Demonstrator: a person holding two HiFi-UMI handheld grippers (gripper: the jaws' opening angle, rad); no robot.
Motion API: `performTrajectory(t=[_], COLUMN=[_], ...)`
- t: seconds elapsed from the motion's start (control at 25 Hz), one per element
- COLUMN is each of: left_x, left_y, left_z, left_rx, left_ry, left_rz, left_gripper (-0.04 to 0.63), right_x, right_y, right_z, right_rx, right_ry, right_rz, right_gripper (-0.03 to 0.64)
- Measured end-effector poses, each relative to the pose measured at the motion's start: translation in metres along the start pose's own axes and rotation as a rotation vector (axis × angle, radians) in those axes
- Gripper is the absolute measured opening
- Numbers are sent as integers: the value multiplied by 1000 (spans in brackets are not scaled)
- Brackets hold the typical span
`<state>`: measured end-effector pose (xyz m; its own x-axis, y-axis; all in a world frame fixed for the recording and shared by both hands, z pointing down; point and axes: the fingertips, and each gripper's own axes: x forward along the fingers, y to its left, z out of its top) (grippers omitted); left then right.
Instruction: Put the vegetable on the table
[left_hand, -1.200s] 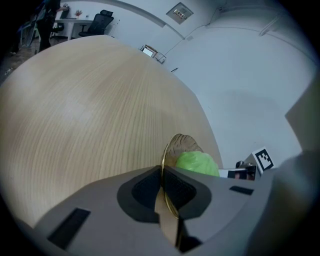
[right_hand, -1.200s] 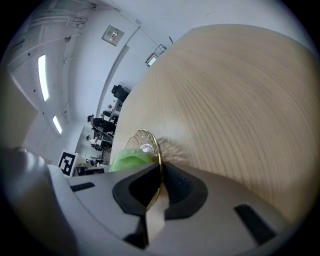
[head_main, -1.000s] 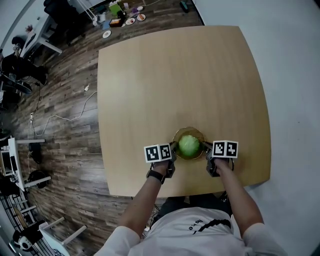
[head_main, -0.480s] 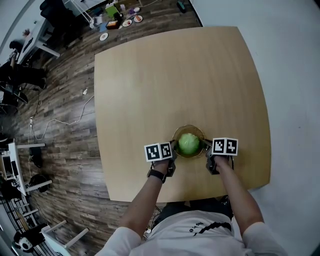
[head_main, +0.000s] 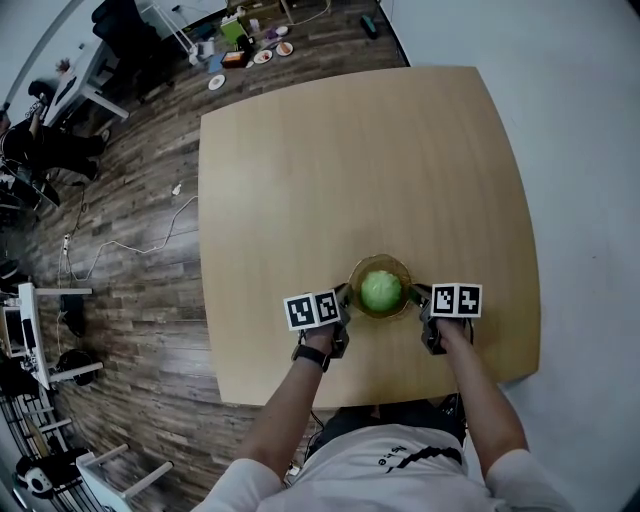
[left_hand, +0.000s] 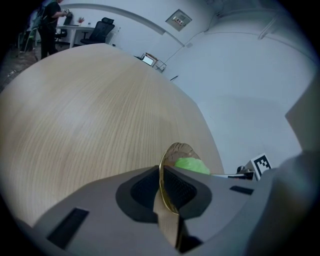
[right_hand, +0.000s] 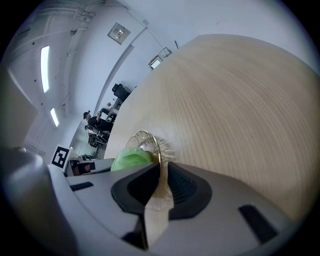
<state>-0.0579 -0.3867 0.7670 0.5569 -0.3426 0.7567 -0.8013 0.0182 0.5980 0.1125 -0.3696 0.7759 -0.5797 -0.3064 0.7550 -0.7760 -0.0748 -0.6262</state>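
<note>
A round green cabbage (head_main: 380, 290) lies in a gold wire bowl (head_main: 380, 264) near the front edge of the wooden table (head_main: 350, 150). My left gripper (head_main: 346, 297) is shut on the bowl's left rim and my right gripper (head_main: 414, 297) is shut on its right rim. In the left gripper view the thin gold rim (left_hand: 167, 167) runs between the jaws of the left gripper (left_hand: 168, 196), with the cabbage (left_hand: 189, 165) just beyond. In the right gripper view the rim (right_hand: 148, 137) is pinched by the right gripper (right_hand: 160, 184), beside the cabbage (right_hand: 129, 158). Whether the bowl touches the table I cannot tell.
The table edge (head_main: 370, 385) runs close in front of the person's body. Wooden floor with cables (head_main: 120, 240) lies to the left; chairs, desks and small dishes (head_main: 250, 45) stand far beyond the table. A white wall borders the right side.
Both grippers stay shut on the bowl's rim at the same spot near the front edge. Only the head view has shifted slightly.
</note>
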Motion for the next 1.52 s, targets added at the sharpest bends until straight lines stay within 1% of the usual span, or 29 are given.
performTrajectory(t=[0.2,0.32,0.4,0.52,0.68,0.84,1.08,1.28,1.4,1.52], left_x=[-18,-34,-48,-71,-104,-146,-207,-251,-271,-290], left_y=[-12,-20,-32,-56,-84,-107,-139,-165,-174,-184], left_z=[0,0,-1,-3,-21,-43,-70,-87,-94,-102], left_rx=[25,45,69,132,203,263,360,422,452,497], left_ry=[-28,-62,-95,-148,-194,-244,-336,-400,-437,-478], left_rz=[-12,-23,-46,-89,-148,-217,-264,-300,-311,-315], left_gripper=[32,32,31,28,18,15,14,14,14,14], right_x=[-22,-39,-53,-70,-84,-103,-140,-178,-193,-207], right_y=[3,15,31,64,101,131,173,213,236,253], right_z=[-1,-1,-2,-8,-32,-59,-87,-106,-115,-127], right_rx=[-101,-162,-203,-253,-272,-298,-315,-338,-389,-455], right_ry=[-45,-94,-143,-219,-284,-344,-442,-528,-559,-589], right_rz=[-82,-98,-85,-38,19,43,82,113,128,118], right_gripper=[49,49,48,34,27,25,20,15,14,14])
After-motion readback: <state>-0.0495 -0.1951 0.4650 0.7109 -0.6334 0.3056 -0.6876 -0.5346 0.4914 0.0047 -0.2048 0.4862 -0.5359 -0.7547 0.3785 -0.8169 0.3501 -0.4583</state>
